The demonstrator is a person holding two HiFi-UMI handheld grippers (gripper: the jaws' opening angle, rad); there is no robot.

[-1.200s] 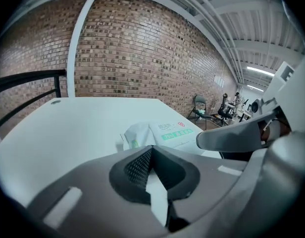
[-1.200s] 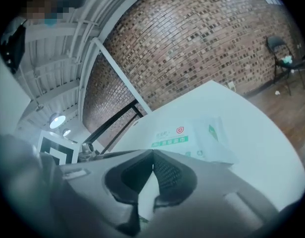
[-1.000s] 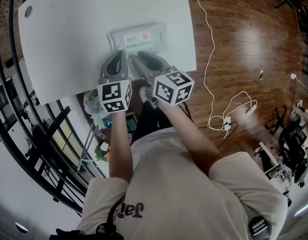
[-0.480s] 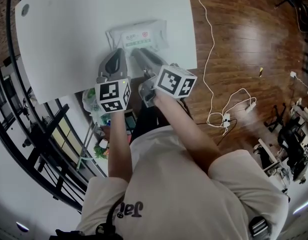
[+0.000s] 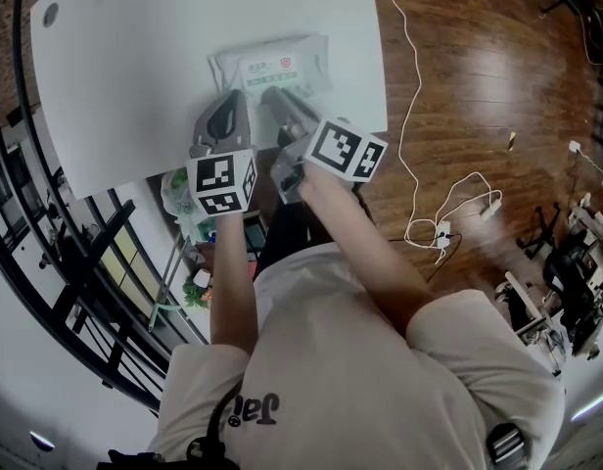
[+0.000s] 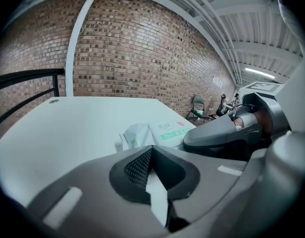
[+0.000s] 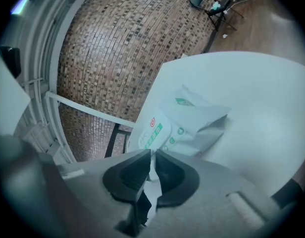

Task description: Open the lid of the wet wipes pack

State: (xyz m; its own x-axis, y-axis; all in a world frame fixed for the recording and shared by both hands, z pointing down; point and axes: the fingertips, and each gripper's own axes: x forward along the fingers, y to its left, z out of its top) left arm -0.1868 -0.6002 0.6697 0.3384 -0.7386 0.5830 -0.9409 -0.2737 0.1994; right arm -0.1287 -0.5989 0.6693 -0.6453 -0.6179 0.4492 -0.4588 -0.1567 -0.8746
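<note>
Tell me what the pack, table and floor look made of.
Pack: soft plastic film, slightly glossy; it crinkles at the sealed ends and carries print on top.
Table: smooth matt white top, probably laminate or painted board; the core can't be told.
Floor: wood or wood-look planks, reddish brown, glossy; board seams and light reflections show.

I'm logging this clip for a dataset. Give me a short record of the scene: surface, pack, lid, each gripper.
surface: white table
pack: wet wipes pack, flat by the table's near edge
lid: lying flat, not yet lifted
left gripper: jaws together at the pack's near-left corner
right gripper: jaws have just been closing, pinching the lid's near edge, a white strip between them
</note>
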